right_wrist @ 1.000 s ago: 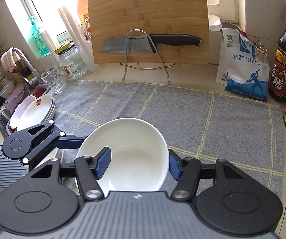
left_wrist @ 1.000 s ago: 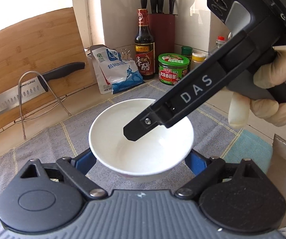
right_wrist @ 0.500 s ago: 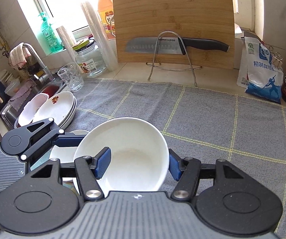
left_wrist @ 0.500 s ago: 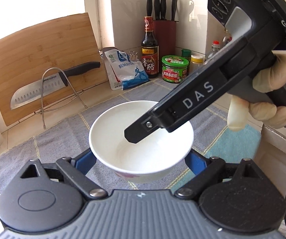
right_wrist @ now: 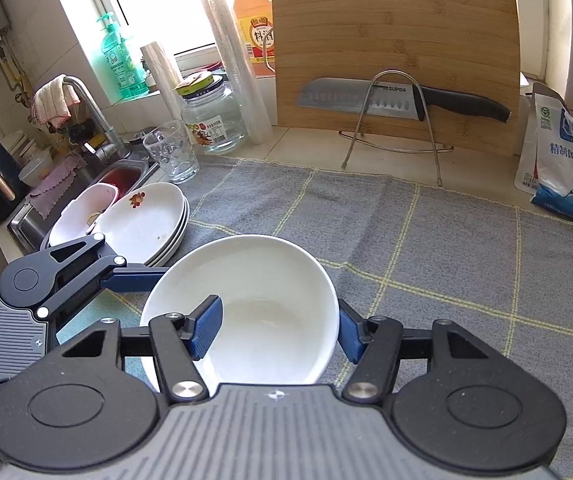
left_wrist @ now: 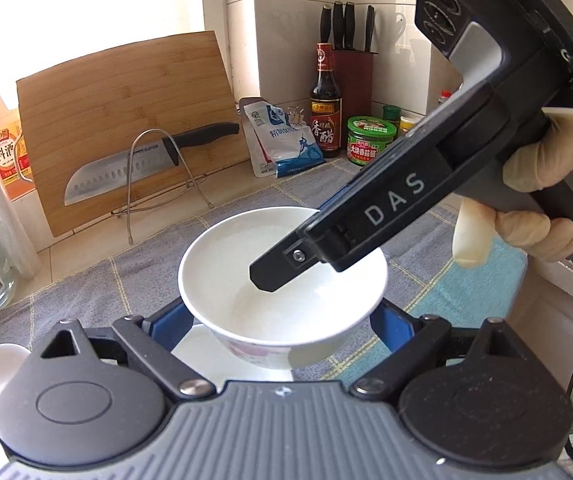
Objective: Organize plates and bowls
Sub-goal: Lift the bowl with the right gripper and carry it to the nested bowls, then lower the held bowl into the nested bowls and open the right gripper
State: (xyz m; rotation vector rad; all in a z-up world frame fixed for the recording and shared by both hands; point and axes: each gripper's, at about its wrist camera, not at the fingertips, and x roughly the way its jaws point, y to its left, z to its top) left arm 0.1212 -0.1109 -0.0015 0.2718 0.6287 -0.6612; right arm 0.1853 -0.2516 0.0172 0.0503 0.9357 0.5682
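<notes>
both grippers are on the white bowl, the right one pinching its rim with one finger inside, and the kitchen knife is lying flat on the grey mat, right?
Not quite: the black-handled kitchen knife rests on a wire stand against the bamboo board, as the right wrist view shows.

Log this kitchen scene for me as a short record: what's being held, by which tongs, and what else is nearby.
held item: white bowl
left tongs: closed across the bowl's outer sides
right tongs: pinching the bowl's rim, one pad inside, one outside
surface below: grey towel
nearby dishes: stack of plates beside the sink
background: knife in front of the cutting board
</notes>
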